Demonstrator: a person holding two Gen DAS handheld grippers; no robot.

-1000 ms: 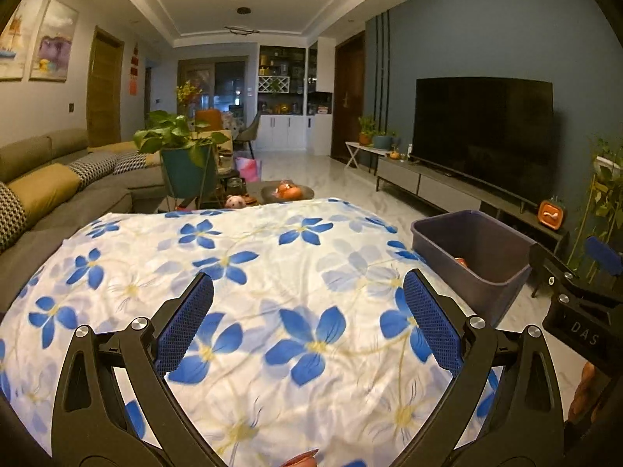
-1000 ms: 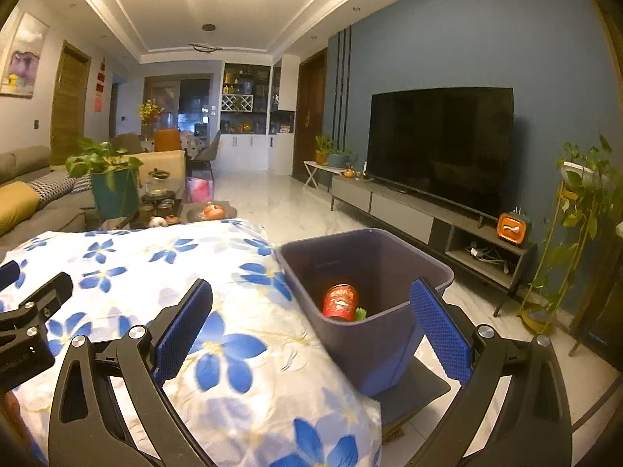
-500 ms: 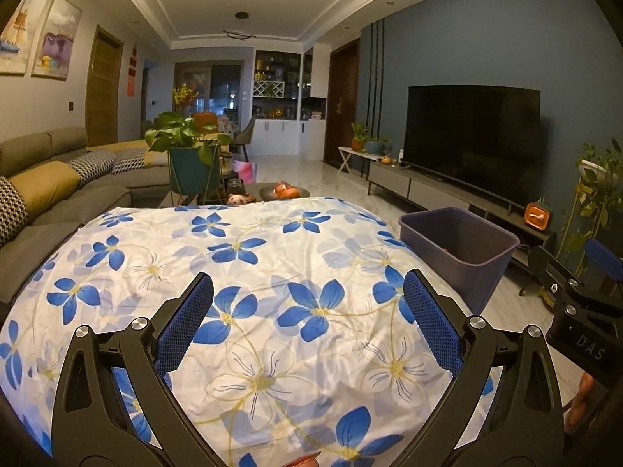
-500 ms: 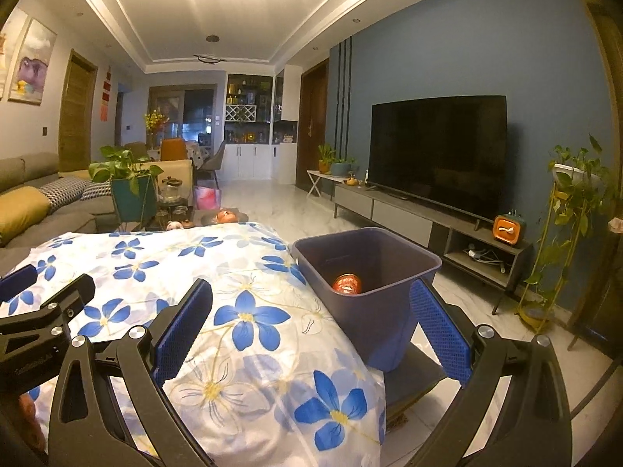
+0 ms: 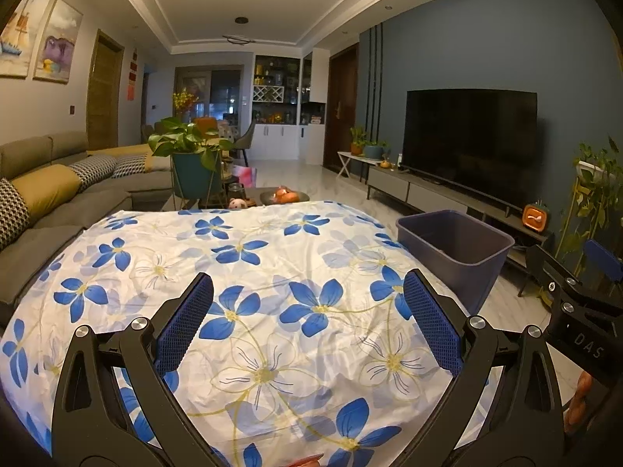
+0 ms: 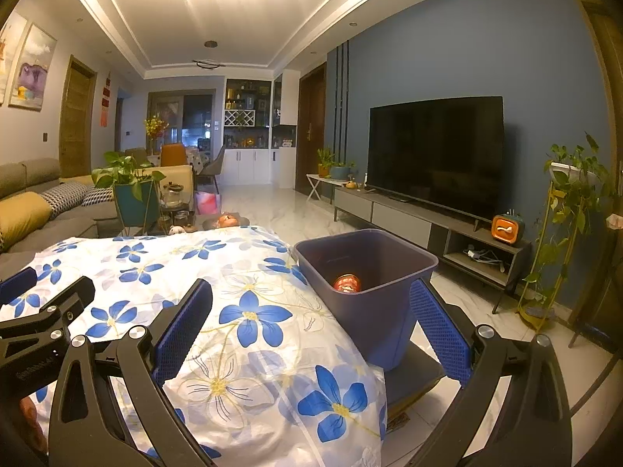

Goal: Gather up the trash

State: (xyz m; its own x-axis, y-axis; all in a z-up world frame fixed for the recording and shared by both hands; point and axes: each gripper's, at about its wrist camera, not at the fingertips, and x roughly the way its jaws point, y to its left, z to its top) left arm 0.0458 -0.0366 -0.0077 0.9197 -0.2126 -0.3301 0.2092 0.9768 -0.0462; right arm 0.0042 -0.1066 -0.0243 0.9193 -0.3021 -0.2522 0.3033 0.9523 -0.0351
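A purple bin (image 6: 373, 272) stands at the right edge of a table covered with a white cloth with blue flowers (image 5: 249, 272). A red can (image 6: 346, 284) lies inside the bin. The bin also shows in the left wrist view (image 5: 455, 249). My left gripper (image 5: 307, 323) is open and empty above the near part of the cloth. My right gripper (image 6: 311, 327) is open and empty, near the table's right edge, in front of the bin. I see no loose trash on the cloth.
A grey sofa (image 5: 46, 198) with cushions runs along the left. A potted plant (image 5: 190, 163) and a low table with small items stand beyond the cloth. A TV (image 6: 436, 151) on a low cabinet lines the right wall, with a plant stand (image 6: 564, 210) beside it.
Both grippers have pulled back and risen; more of the cloth shows and the bin looks farther away. Both stayed open.
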